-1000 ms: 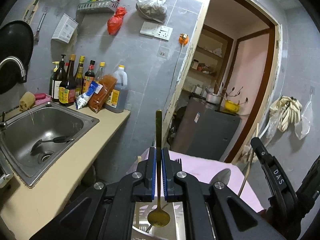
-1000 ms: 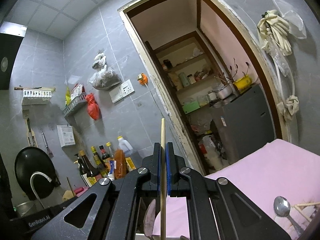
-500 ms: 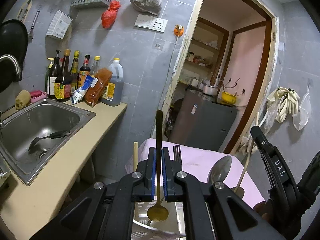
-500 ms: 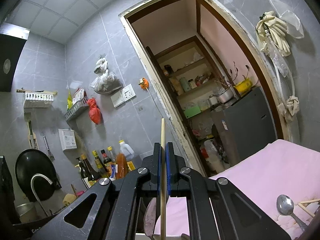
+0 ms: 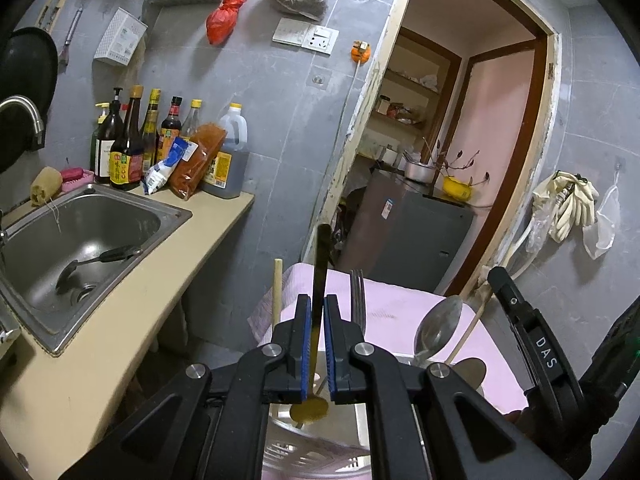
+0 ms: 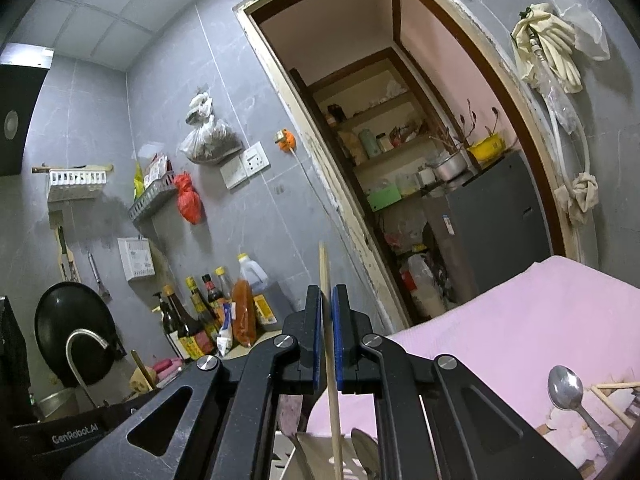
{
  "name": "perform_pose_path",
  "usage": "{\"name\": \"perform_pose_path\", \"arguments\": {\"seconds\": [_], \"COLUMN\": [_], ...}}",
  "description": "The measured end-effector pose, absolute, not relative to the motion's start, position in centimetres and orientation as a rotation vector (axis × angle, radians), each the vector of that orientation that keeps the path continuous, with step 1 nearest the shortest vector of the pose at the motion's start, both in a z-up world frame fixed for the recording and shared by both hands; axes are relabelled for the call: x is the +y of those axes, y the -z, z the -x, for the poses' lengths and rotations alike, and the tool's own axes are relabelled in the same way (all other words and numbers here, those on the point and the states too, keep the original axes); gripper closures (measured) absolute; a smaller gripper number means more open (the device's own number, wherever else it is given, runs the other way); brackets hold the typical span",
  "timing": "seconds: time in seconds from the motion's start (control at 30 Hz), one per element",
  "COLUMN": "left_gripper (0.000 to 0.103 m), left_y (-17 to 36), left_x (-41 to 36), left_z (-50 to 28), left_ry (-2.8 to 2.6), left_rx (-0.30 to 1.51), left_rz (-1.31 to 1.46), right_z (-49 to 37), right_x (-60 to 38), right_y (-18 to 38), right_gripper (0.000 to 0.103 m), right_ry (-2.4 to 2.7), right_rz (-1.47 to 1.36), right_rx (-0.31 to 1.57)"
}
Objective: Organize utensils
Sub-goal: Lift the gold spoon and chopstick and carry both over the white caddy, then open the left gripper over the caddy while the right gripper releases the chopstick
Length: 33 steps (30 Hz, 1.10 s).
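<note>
My left gripper (image 5: 317, 312) is shut on a gold spoon (image 5: 320, 280), held upright with its bowl (image 5: 309, 409) down over a white utensil holder (image 5: 316, 456). A fork (image 5: 357, 296), a silver spoon (image 5: 438, 326) and a wooden handle (image 5: 277, 292) stand up from the holder. My right gripper (image 6: 327, 304) is closed around a wooden chopstick (image 6: 326, 292), held upright, with a small gap beside it. Below it are utensil heads (image 6: 364, 454) in the holder. A silver spoon (image 6: 568, 390) and chopsticks (image 6: 612, 386) lie on the pink-covered table (image 6: 520, 332).
A steel sink (image 5: 84, 240) with a black ladle (image 5: 96, 260) sits in the beige counter (image 5: 120, 320) at left. Bottles (image 5: 160, 144) stand along the wall. A doorway with a grey fridge (image 5: 408, 236) lies beyond the table. The other gripper's body (image 5: 532, 344) is at right.
The left gripper has lowered the gold spoon toward the holder; the fork, silver spoon and wooden handle have risen into view. The right gripper's view has tilted and its jaws have eased slightly.
</note>
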State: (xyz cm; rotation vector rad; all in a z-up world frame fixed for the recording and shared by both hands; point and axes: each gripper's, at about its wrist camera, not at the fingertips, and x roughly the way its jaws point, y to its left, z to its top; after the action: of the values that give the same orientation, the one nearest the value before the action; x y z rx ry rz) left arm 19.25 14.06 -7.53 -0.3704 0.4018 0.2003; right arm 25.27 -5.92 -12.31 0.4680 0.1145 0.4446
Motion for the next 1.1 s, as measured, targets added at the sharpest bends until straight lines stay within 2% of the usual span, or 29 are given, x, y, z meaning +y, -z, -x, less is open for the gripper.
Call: {"name": "perform_pose_path", "arguments": {"seconds": [0.03,0.07,0.1,0.13,0.23,0.33,0.4,0.43,0.47,0.5,0.53,0.63,0.73,0.9,1.1], "left_gripper": [0.096,0.095,0.095,0.094,0.085,0.073,0.062,0.057,0.045,0.037,0.035,0.021,0.013,0.006,0.005], "left_y": [7.5,7.5,7.5,7.4,7.0,6.4,5.8,5.6,5.1,4.8,4.4,3.4,2.5,1.7,1.6], "left_x": [14.0,14.0,13.9,13.9,13.7,13.5,13.1,12.9,12.5,12.2,11.8,10.2,8.2,4.2,-0.6], "left_z": [-19.2,-19.2,-19.2,-19.2,-19.0,-18.7,-18.5,-18.5,-18.3,-18.2,-18.1,-18.2,-18.3,-18.4,-18.5], "left_ry": [-0.198,-0.196,-0.191,-0.188,-0.177,-0.173,-0.171,-0.169,-0.168,-0.17,-0.169,-0.16,-0.156,-0.157,-0.14], "left_rx": [0.403,0.404,0.407,0.409,0.407,0.392,0.382,0.378,0.367,0.359,0.351,0.346,0.341,0.331,0.314], "left_rz": [0.369,0.369,0.368,0.366,0.367,0.374,0.37,0.368,0.36,0.353,0.345,0.308,0.269,0.217,0.181], "right_z": [-25.2,-25.1,-25.0,-24.9,-24.8,-24.7,-24.6,-24.4,-24.4,-24.3,-24.2,-23.7,-23.1,-22.2,-21.8], "right_x": [-6.1,-6.2,-6.5,-6.9,-7.6,-8.9,-9.8,-10.6,-11.2,-11.9,-12.5,-14.8,-17.2,-21.2,-26.2], "right_y": [12.3,12.1,12.0,11.9,11.2,10.2,9.6,9.2,8.8,8.4,8.1,7.0,6.0,4.6,3.6], "right_gripper": [0.089,0.074,0.067,0.063,0.063,0.063,0.058,0.051,0.041,0.035,0.028,0.023,0.008,0.003,0.003], "right_ry": [-0.45,-0.454,-0.458,-0.464,-0.473,-0.482,-0.479,-0.475,-0.469,-0.459,-0.456,-0.451,-0.431,-0.383,-0.314], "right_rz": [-0.465,-0.462,-0.466,-0.474,-0.453,-0.432,-0.414,-0.399,-0.389,-0.373,-0.364,-0.327,-0.287,-0.19,-0.129], "right_rx": [0.121,0.125,0.127,0.122,0.137,0.153,0.165,0.172,0.176,0.183,0.185,0.185,0.178,0.186,0.175]}}
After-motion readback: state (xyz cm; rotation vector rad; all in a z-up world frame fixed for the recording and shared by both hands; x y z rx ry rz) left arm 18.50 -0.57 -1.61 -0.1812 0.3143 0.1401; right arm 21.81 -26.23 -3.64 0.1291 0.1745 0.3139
